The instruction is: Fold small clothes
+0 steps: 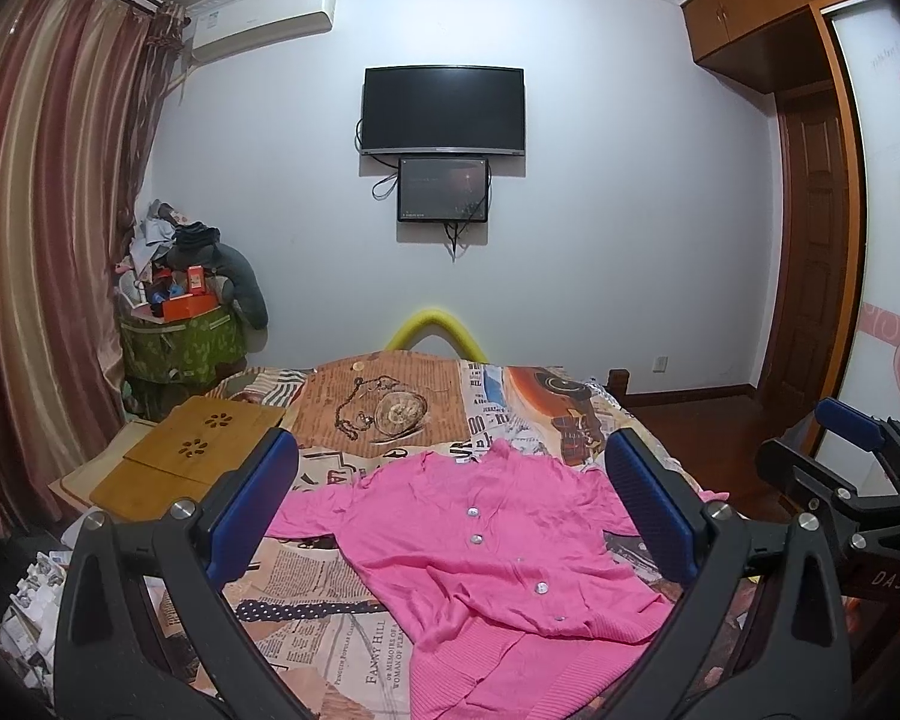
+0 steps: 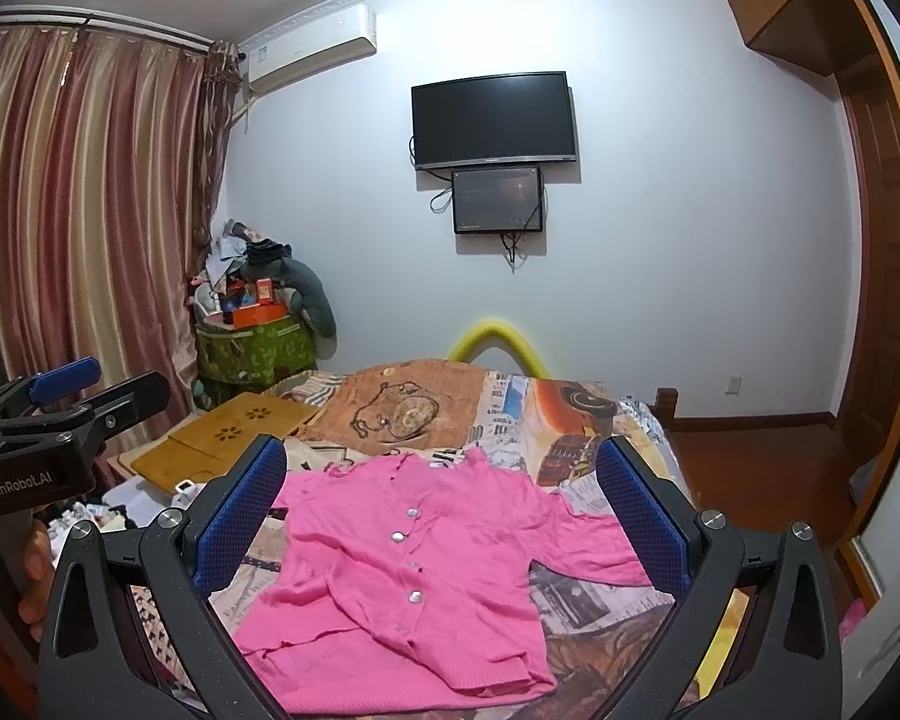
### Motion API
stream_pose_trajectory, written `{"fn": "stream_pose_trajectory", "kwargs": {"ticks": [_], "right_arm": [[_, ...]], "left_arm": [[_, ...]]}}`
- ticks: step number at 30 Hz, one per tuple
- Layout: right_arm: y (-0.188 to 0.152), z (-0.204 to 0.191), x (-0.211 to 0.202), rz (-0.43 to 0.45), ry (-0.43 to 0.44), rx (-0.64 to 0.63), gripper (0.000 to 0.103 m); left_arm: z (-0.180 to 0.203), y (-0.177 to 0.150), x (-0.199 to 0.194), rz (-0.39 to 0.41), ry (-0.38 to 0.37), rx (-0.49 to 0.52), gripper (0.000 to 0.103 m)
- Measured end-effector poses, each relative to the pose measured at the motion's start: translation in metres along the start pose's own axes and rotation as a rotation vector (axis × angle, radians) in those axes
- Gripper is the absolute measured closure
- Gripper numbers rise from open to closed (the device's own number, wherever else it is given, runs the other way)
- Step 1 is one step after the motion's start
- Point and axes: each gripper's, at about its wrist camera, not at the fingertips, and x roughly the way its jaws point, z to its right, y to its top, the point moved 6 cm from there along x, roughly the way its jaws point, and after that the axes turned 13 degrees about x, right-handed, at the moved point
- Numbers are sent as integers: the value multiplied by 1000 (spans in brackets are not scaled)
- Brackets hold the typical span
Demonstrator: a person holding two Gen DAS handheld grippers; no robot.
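Note:
A pink buttoned cardigan (image 1: 486, 552) lies spread flat, front up, on the bed's patterned cover (image 1: 384, 414); it also shows in the right wrist view (image 2: 402, 570). Its sleeves stretch out to both sides and its hem is nearest me. My left gripper (image 1: 450, 498) is open and empty, held above the cardigan's chest. My right gripper (image 2: 441, 504) is open and empty, held above the cardigan too. Each gripper shows at the edge of the other's view: the right one (image 1: 852, 468), the left one (image 2: 60, 414).
A wooden lap tray (image 1: 192, 450) lies on the bed's left side. A green hamper piled with clutter (image 1: 180, 324) stands in the far left corner by the curtains (image 1: 48, 228). A TV (image 1: 444, 111) hangs on the far wall. Wooden floor and wardrobe (image 1: 810, 240) are on the right.

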Motion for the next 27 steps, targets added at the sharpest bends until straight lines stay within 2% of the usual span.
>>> {"fn": "stream_pose_trajectory", "kwargs": {"ticks": [27], "right_arm": [[0, 3, 3, -12, -7, 5, 0]], "left_arm": [[2, -2, 5, -6, 0, 3, 0]]}}
